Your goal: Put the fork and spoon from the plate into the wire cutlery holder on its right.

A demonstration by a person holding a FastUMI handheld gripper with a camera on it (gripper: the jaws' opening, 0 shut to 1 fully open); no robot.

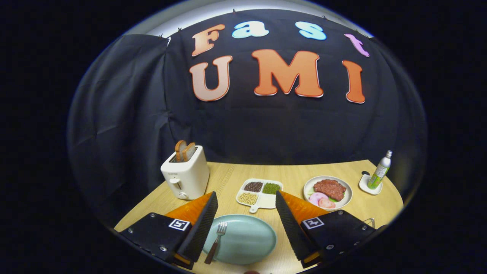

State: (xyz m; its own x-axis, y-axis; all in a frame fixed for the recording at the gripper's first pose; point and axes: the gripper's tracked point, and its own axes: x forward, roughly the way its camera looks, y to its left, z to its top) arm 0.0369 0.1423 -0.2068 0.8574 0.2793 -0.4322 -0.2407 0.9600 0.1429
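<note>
A pale blue-green plate [249, 239] lies on the wooden table, between my fingers and below them. A fork [216, 242] with a dark handle rests on the plate's left part, tines pointing away, close to the left finger [199, 228]. My gripper [245, 224] hangs above the plate, open, with nothing between its fingers. A thin piece of wire [370, 221] shows just past the right finger [291, 226]; I cannot tell whether it is the cutlery holder.
A white toaster [186, 175] with two bread slices stands at the back left. Beyond the fingers are a white divided tray [259, 195] of beans and grains, a white plate [328, 192] with meat, and a bottle [379, 173] on a coaster at the far right.
</note>
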